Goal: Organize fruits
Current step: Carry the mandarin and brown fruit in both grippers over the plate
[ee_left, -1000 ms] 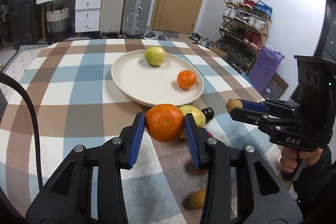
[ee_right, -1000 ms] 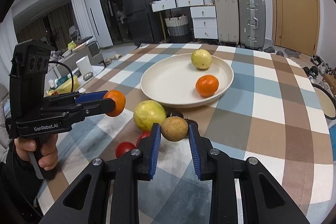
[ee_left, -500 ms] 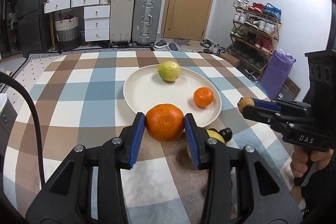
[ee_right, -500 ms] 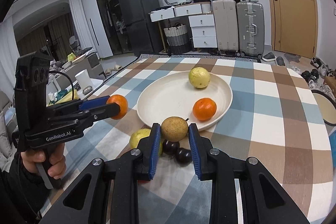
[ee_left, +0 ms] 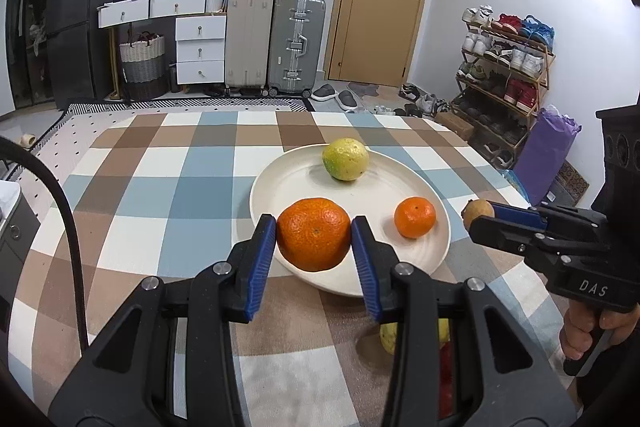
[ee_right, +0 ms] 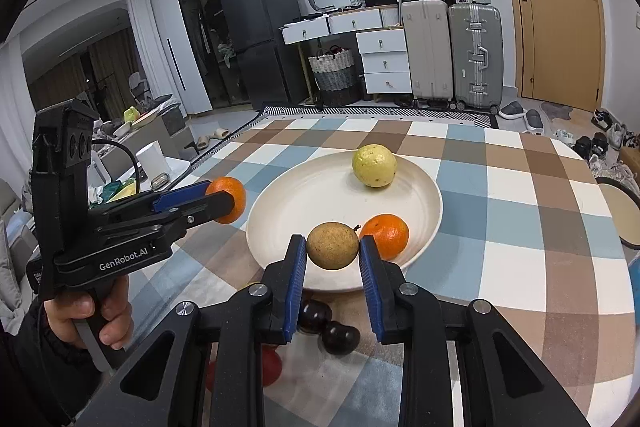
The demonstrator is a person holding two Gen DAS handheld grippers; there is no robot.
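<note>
- Orange point(ee_left: 314, 240), the big one, is clamped in the left gripper point(ee_left: 314, 241), held above the near rim of the plate point(ee_left: 280, 187).
- Brown round fruit point(ee_right: 332, 245) is pinched in the right gripper point(ee_right: 333, 247), also at the plate's near rim.
- Best lowered into bare plate on the near side, clear of the small mandarin point(ee_left: 415, 217) and, further back, the yellow-green citrus point(ee_left: 345, 159).
- Release low, so neither rolls.
</note>
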